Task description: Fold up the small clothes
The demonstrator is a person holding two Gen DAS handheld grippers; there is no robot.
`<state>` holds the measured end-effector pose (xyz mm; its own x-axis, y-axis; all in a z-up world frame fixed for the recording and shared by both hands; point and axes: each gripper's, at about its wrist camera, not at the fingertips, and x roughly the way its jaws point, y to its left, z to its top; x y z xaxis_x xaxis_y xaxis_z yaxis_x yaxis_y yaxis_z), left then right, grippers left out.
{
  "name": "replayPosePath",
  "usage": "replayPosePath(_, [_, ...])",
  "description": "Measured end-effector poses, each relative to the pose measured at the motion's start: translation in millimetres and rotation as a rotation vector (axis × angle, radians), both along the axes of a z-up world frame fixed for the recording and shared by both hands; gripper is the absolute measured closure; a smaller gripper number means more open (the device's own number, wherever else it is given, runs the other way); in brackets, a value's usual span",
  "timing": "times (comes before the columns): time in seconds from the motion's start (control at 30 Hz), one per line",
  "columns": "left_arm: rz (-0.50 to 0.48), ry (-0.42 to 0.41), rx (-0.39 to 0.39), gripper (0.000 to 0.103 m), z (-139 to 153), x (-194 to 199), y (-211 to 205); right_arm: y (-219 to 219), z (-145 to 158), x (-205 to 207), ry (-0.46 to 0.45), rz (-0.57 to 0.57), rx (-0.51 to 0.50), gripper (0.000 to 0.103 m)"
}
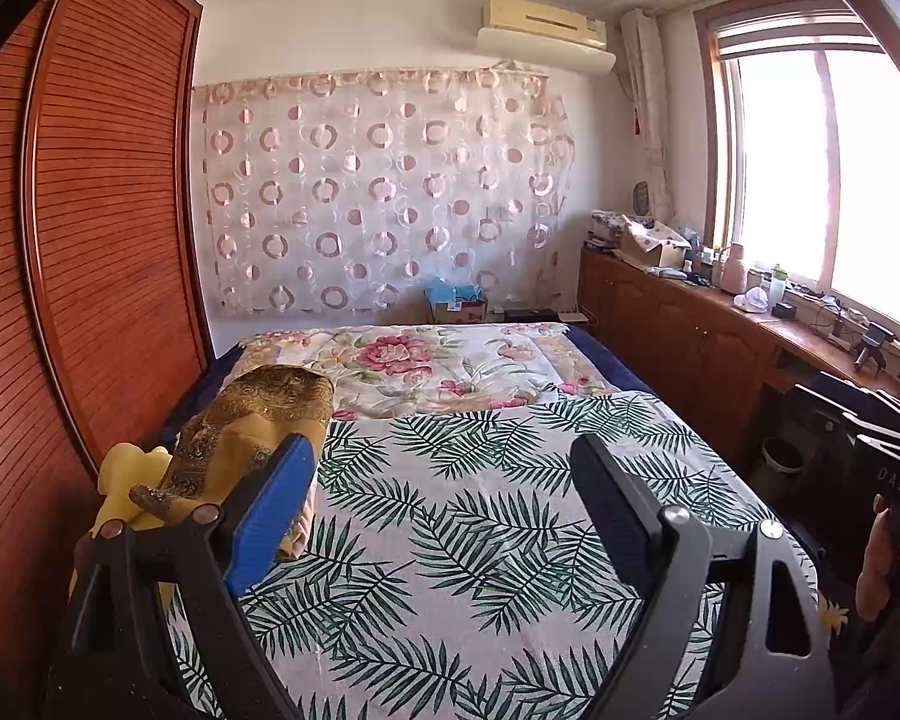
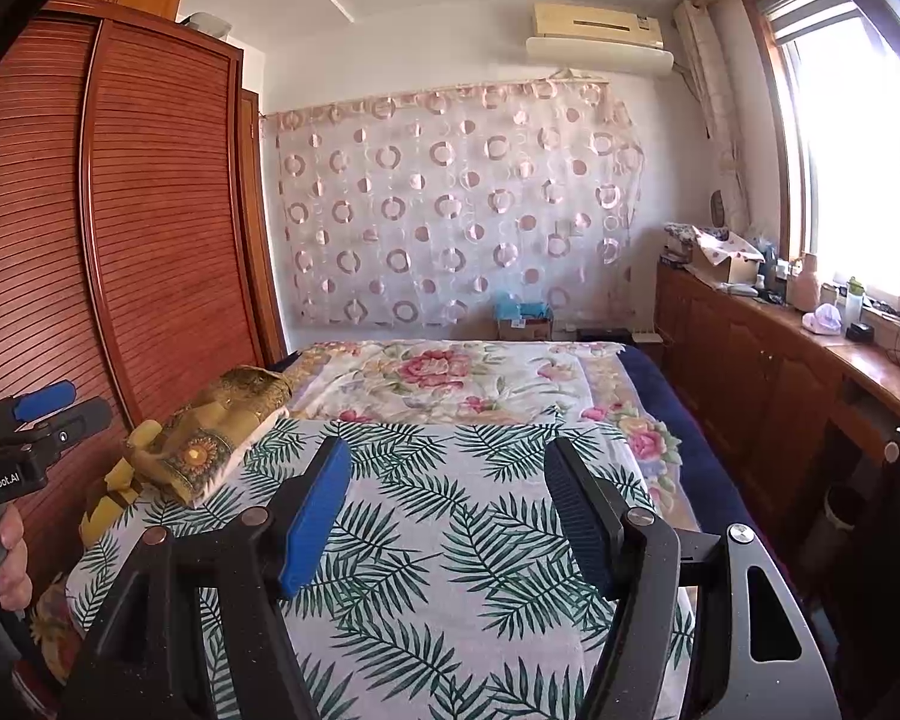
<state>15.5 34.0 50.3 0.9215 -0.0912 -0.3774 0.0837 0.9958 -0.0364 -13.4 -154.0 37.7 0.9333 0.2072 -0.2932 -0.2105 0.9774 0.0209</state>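
Both tongs wide and empty; left tongs (right tongs) nearer gold clothes.

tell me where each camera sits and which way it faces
Left wrist: on the left hand-held gripper, open, facing along the bed toward the curtain; a hand shows at right.
Right wrist: on the right hand-held gripper, open, same direction; the left one shows at left.
Shared: bed, gold clothes, wardrobe, window.

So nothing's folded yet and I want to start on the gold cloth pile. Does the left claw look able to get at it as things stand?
Probably yes. The left claw is open and empty, and the gold cloth pile lies just past its blue finger at the bed's left edge, with nothing between them.
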Motion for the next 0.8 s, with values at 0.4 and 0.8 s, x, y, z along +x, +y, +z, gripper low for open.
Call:
replayPosePath(0.4, [0.001, 0.001, 0.001, 0.015, -0.3, 0.0, 0.3, -2.2, -1.3, 1.1, -0.005, 0.004, -0.001, 0.034])
replayPosePath(0.8, [0.000, -0.001, 0.003, 0.015, -1.1, -1.9, 1.3, -3.5, -2.1, 4.0, -0.005, 0.011, -0.002, 0.034])
